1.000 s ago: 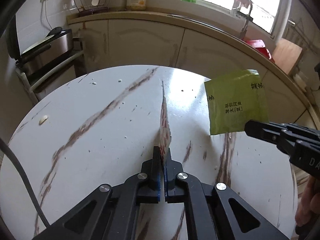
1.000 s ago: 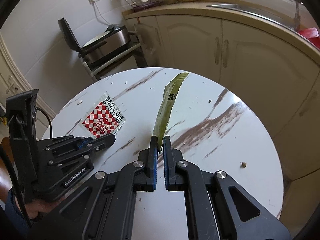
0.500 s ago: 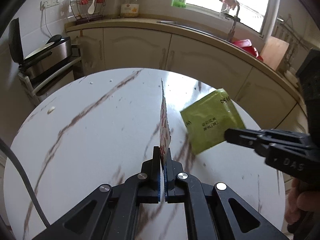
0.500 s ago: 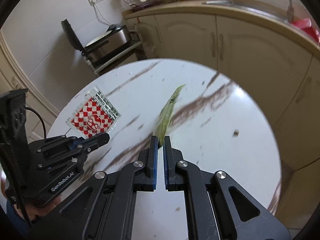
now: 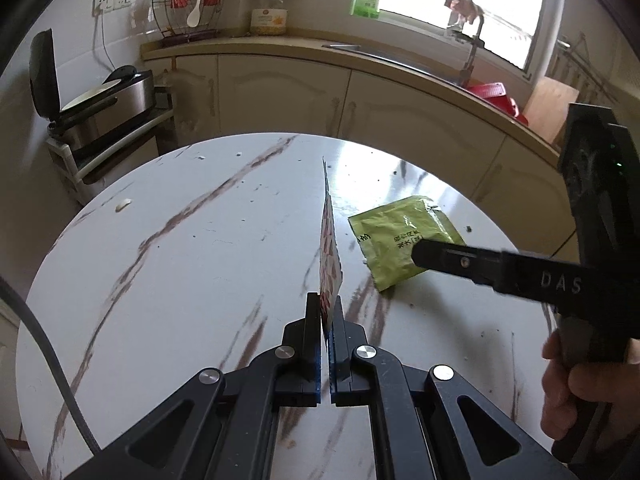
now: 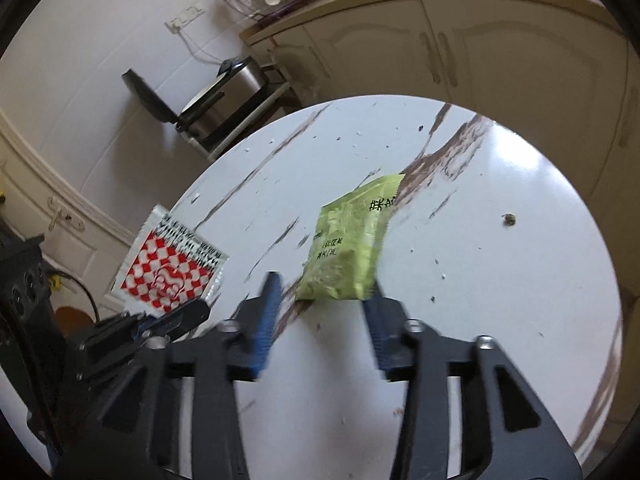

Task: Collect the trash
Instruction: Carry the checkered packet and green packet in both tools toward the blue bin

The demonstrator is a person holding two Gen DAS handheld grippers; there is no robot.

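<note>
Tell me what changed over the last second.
The right tool has just been opening its jaws and let go of the flat green foil packet, which now lies on the round marble table. The left tool stays shut on the red-and-white checkered wrapper.

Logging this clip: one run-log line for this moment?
left gripper: shut on red wrapper | right gripper: just opened | green packet: on table

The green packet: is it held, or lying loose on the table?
Loose: the green packet lies free between the right tool's open jaws, which just opened.
</note>
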